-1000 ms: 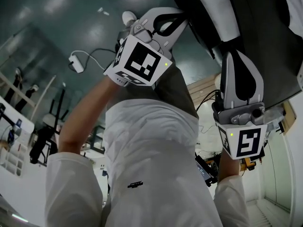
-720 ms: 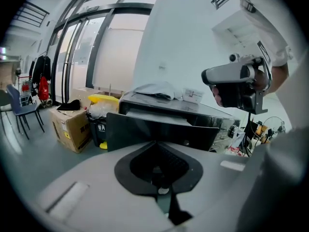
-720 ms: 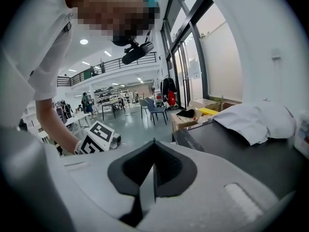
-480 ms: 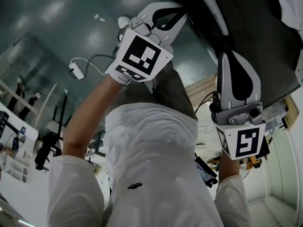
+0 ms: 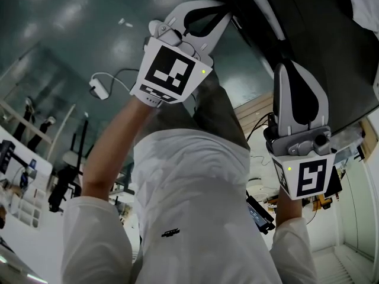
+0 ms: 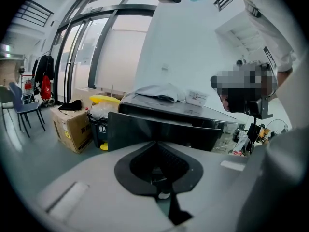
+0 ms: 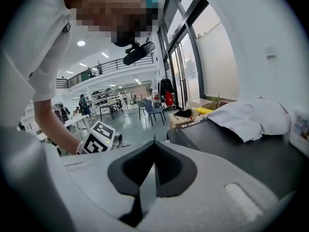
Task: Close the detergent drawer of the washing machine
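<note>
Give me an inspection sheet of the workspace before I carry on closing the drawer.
Surface: dark machine top, flat.
Job's things: detergent drawer not told apart for sure; dark panel just ahead of left tongs.
Clutter: white cloth on the machine top.
Grippers: left tongs shut, empty; right tongs shut, empty.
Cables: white cable on the floor.
Surroundings: cardboard box, blue chair, glass wall.
</note>
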Motion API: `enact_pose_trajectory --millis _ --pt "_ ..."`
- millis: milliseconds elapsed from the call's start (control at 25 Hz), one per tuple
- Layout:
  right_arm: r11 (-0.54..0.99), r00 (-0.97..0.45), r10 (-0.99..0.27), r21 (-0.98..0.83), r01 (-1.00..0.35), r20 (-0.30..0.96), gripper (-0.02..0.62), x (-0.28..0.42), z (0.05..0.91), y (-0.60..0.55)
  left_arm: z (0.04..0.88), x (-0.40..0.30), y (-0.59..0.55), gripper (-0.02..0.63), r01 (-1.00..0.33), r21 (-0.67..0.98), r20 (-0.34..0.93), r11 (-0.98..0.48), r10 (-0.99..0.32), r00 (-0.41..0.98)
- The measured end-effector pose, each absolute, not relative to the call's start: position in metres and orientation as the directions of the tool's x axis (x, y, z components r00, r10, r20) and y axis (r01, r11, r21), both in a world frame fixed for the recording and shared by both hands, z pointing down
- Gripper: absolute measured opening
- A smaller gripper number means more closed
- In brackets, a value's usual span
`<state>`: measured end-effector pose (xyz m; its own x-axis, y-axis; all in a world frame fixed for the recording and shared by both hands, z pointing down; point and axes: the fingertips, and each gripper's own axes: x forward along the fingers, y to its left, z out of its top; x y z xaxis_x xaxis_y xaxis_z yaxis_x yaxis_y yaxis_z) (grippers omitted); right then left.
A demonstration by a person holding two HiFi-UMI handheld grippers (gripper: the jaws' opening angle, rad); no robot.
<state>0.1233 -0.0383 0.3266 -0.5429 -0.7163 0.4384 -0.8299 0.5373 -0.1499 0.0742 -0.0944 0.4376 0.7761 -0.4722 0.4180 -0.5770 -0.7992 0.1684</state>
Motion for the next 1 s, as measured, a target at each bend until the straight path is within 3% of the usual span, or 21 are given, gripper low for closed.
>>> enact_pose_trajectory --millis 640,1000 --pt "0.520 -0.526 -0.727 -0.145 -0.841 0.441 0.002 0.129 0.327 -0.029 0.442 0.103 -0.124 0.018 -0.621 0.178 0.420 -0.763 -0.512 0.749" --pt "0.504 -0.513 -0.736 -0.148 -0.851 0.442 0.002 0.134 0.331 -0.027 0.441 0.106 -0.123 0.020 -0.562 0.159 0.414 -0.812 -0.462 0.785"
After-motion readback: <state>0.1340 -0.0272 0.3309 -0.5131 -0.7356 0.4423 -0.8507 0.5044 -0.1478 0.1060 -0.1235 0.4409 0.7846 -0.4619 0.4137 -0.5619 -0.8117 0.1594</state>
